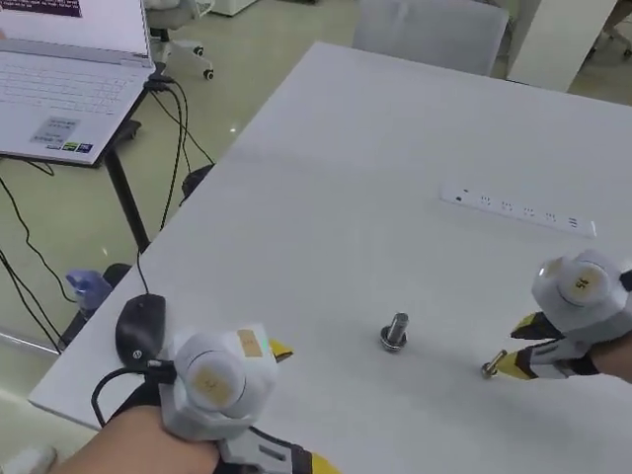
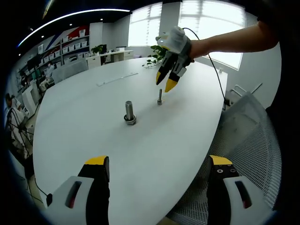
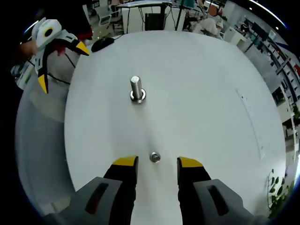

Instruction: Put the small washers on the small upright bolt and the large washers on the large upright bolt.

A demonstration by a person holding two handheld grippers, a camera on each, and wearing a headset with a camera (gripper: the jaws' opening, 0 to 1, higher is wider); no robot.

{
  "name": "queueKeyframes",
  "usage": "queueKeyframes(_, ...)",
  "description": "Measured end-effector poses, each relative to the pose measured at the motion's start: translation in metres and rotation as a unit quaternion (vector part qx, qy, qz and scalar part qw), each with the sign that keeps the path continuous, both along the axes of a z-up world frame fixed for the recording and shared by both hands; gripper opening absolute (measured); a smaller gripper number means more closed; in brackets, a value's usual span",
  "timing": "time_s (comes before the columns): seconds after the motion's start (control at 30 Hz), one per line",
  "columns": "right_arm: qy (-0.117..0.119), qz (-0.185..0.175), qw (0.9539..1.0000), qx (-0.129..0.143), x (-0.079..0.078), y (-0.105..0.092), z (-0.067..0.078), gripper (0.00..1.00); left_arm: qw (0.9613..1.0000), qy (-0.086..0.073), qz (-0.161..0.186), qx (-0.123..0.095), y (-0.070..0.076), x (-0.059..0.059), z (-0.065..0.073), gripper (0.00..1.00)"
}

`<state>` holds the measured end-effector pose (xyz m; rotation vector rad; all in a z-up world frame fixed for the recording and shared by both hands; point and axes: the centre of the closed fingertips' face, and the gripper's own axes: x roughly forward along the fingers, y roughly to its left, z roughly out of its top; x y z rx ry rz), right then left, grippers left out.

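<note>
Daylight from blown-out windows (image 2: 206, 23) floods the white table (image 1: 346, 197); shadows fall soft, fisheye edges bend, head view slightly blurred.

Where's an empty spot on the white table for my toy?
Widest bare patch: between the power strip and the large bolt. Another: between the mouse and that bolt. Crowded by the small bolt, where the right tongs hover.

An office — meeting table (image 1: 375, 178), laptop (image 1: 59, 89), power strip (image 1: 518, 209), wall shelves (image 2: 76, 43).
</note>
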<state>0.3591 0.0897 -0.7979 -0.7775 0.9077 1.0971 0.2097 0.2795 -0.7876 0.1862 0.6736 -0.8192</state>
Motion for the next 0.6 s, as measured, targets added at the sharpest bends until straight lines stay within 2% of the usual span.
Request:
queueKeyframes(0.1, -0.018, -0.019, 0.9989, 0.039, -0.002, 0.001, 0.015, 0.38, 0.9999, -0.005, 0.006, -0.006, 0.002, 0.002, 0.003, 0.87)
queueKeyframes(0.2, -0.035, -0.044, 0.9947, 0.086, -0.003, 0.001, 0.031, 0.42, 0.9998, -0.007, 0.013, -0.010, 0.005, 0.004, 0.006, 0.88)
queueKeyframes(0.23, -0.041, -0.055, 0.9917, 0.109, -0.004, 0.001, 0.040, 0.43, 0.9998, -0.007, 0.014, -0.011, 0.006, 0.005, 0.006, 0.88)
queueKeyframes(0.3, -0.049, -0.073, 0.9869, 0.135, -0.006, -0.001, 0.051, 0.45, 0.9997, -0.010, 0.018, -0.016, 0.006, 0.006, 0.010, 0.88)
queueKeyframes(0.33, -0.051, -0.081, 0.9830, 0.156, -0.008, -0.001, 0.058, 0.46, 0.9995, -0.012, 0.020, -0.020, 0.007, 0.007, 0.011, 0.88)
queueKeyframes(0.37, -0.051, -0.082, 0.9819, 0.162, -0.010, -0.002, 0.060, 0.47, 0.9995, -0.012, 0.022, -0.022, 0.007, 0.007, 0.012, 0.88)
queueKeyframes(0.4, -0.060, -0.090, 0.9790, 0.173, -0.012, -0.005, 0.065, 0.47, 0.9993, -0.014, 0.025, -0.026, 0.007, 0.008, 0.013, 0.89)
queueKeyframes(0.47, -0.061, -0.106, 0.9722, 0.200, -0.019, -0.008, 0.074, 0.50, 0.9992, -0.014, 0.026, -0.028, 0.006, 0.009, 0.014, 0.89)
queueKeyframes(0.57, -0.068, -0.130, 0.9592, 0.242, -0.031, -0.011, 0.084, 0.58, 0.9990, -0.016, 0.028, -0.032, 0.006, 0.009, 0.018, 0.89)
queueKeyframes(0.6, -0.067, -0.132, 0.9578, 0.246, -0.036, -0.013, 0.084, 0.61, 0.9989, -0.016, 0.028, -0.034, 0.006, 0.008, 0.019, 0.89)
